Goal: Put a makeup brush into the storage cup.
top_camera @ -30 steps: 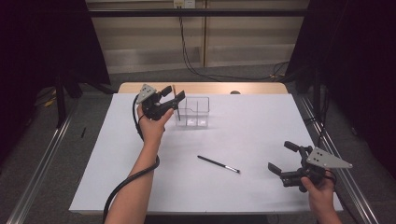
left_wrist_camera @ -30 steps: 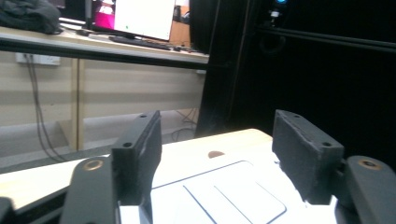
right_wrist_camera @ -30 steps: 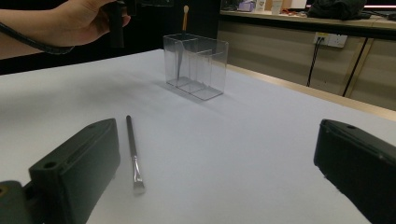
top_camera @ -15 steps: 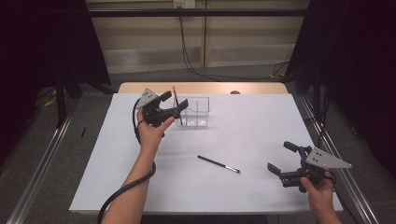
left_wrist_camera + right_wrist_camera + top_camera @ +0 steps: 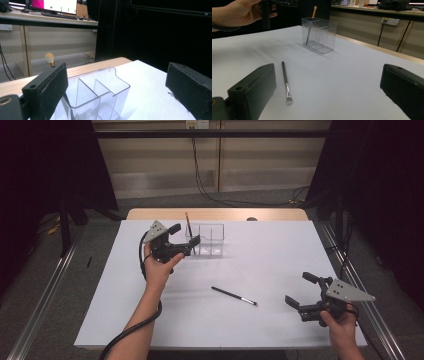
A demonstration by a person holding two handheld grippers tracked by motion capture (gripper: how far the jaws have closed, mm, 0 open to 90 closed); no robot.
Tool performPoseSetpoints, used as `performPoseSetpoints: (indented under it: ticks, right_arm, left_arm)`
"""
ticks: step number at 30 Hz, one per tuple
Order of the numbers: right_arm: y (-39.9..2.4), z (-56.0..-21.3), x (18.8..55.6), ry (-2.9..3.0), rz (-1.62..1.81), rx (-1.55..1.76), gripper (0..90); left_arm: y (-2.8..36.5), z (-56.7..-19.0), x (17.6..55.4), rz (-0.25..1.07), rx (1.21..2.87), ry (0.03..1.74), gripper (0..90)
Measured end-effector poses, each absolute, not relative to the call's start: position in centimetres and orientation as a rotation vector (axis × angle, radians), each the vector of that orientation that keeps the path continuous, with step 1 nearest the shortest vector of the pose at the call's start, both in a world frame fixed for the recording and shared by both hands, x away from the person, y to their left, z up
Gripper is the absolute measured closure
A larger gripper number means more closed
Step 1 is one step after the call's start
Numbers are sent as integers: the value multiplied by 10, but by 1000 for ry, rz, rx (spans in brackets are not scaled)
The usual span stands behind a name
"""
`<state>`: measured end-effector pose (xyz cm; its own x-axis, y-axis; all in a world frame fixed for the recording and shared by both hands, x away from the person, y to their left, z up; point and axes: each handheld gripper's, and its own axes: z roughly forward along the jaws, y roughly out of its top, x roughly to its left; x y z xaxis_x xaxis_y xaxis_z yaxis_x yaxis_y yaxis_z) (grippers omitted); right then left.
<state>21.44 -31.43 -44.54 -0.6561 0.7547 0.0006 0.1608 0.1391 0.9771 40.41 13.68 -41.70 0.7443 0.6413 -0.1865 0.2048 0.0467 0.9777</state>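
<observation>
Our left gripper has just been opening its jaws, nothing between them, beside the clear organizer holding one makeup brush. Our right gripper gapes empty, a second brush lying ahead.

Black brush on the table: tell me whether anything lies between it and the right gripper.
Nothing visible does. The black brush lies alone on the white table, and the stretch between it and the open right gripper is bare. The clear organizer stands farther back, beyond the brush.
</observation>
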Motion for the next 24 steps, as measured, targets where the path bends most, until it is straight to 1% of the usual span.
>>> performPoseSetpoints:
  ticks: [10,24]
  right_arm:
    - [-313,-445,212,1922,1551,877,0]
    - [-311,-445,214,1924,1560,875,0]
  left_arm:
    - [141,-419,394,367,1544,686,2]
    - [155,-424,378,335,1556,666,0]
